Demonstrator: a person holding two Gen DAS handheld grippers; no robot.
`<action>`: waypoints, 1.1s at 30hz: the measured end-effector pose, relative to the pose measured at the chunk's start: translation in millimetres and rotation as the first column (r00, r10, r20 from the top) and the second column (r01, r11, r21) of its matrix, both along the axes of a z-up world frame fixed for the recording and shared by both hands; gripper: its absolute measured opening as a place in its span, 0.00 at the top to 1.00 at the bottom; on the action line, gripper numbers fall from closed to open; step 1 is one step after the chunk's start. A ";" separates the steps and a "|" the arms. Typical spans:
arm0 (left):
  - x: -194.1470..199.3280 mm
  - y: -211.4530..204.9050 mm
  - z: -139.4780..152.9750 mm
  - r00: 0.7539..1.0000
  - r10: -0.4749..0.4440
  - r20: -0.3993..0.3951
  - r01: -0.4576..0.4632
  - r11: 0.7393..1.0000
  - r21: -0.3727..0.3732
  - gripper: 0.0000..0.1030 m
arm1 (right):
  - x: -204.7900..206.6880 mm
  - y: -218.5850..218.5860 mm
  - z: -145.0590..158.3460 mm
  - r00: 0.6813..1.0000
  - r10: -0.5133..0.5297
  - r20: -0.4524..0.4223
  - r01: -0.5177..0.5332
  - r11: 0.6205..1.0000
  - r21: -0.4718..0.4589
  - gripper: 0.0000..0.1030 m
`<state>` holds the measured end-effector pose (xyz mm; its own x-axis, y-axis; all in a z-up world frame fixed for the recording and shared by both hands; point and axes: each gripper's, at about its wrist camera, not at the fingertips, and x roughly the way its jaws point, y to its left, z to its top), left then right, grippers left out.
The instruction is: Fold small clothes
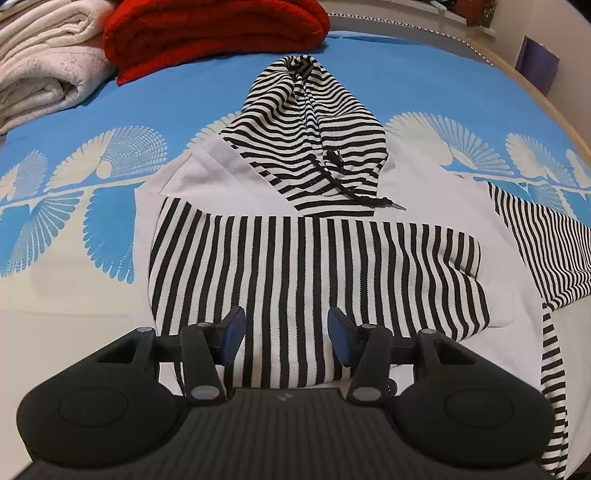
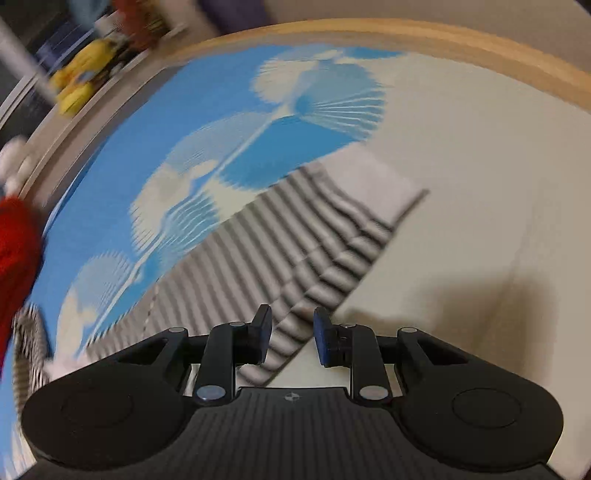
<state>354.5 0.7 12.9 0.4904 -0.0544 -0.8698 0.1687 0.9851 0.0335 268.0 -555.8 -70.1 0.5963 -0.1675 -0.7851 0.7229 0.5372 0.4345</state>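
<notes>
The striped hoodie (image 1: 314, 258) is lying flat on the blue bedspread (image 1: 110, 110), hood pointing toward the red blanket (image 1: 214, 33). The left gripper (image 1: 286, 332) is hovering over its folded sleeve, jaws apart — nothing grasped. The right gripper (image 2: 291, 336) is hanging, jaws parted and empty, above the other sleeve (image 2: 277, 251) — a blurred view.

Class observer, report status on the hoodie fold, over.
Left hand-held gripper open above hoodie. Right hand-held gripper open over the sleeve, view blurred. Nothing in the way.
</notes>
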 end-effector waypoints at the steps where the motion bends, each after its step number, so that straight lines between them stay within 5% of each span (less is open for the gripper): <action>1: 0.6 0.7 -0.1 1.000 0.002 -0.001 -0.002 1.000 0.000 0.47 | -0.7 -5.5 -6.1 0.999 -0.031 -0.005 0.032 0.999 0.014 0.75; 6: 1.2 6.6 -1.1 1.000 0.012 -0.005 -0.012 1.000 0.003 0.47 | 1.3 -28.0 -35.8 0.991 -0.131 0.007 0.130 0.989 0.074 0.75; 12: 0.8 23.0 2.9 0.999 0.040 -0.002 -0.040 0.999 -0.001 0.47 | 12.6 -26.5 -36.8 0.981 -0.188 0.039 0.186 0.980 0.065 0.74; 13: 0.9 28.3 4.6 0.999 0.050 0.000 -0.050 0.999 -0.005 0.47 | 14.6 -25.1 -36.1 0.981 -0.190 0.034 0.188 0.981 0.051 0.78; 14: 0.8 32.2 6.1 0.998 0.058 0.002 -0.058 0.998 -0.008 0.47 | 15.4 -23.0 -34.1 0.980 -0.195 0.031 0.194 0.980 0.032 0.94; 15: 0.5 37.9 8.1 0.998 0.068 0.004 -0.068 0.998 -0.012 0.47 | 15.6 -20.7 -30.8 0.979 -0.203 0.032 0.203 0.979 0.011 0.95; 20: -2.5 62.1 18.9 0.993 0.114 0.018 -0.113 0.993 -0.032 0.47 | 28.7 10.5 12.1 0.980 -0.184 0.080 0.197 0.959 -0.203 0.95; 24: -6.0 82.9 26.1 0.988 0.154 0.025 -0.153 0.987 -0.048 0.47 | 56.4 104.5 73.7 0.982 0.104 0.156 -0.006 0.848 -0.530 0.96; 27: -9.1 99.3 31.0 0.983 0.183 0.028 -0.181 0.982 -0.061 0.47 | 62.5 206.1 109.4 0.874 0.442 0.204 -0.209 0.719 -0.663 0.96; 30: -11.5 115.0 34.8 0.977 0.212 0.030 -0.209 0.975 -0.079 0.47 | 59.5 303.2 124.4 0.631 0.742 0.227 -0.451 0.589 -0.670 0.95; 31: -12.2 119.8 35.6 0.975 0.219 0.028 -0.216 0.973 -0.083 0.47 | 57.2 334.5 123.2 0.529 0.816 0.234 -0.539 0.536 -0.650 0.94; 33: -12.9 130.7 37.0 0.972 0.235 0.022 -0.232 0.968 -0.094 0.47 | 58.8 384.2 103.4 0.347 0.907 0.238 -0.746 0.421 -0.517 0.80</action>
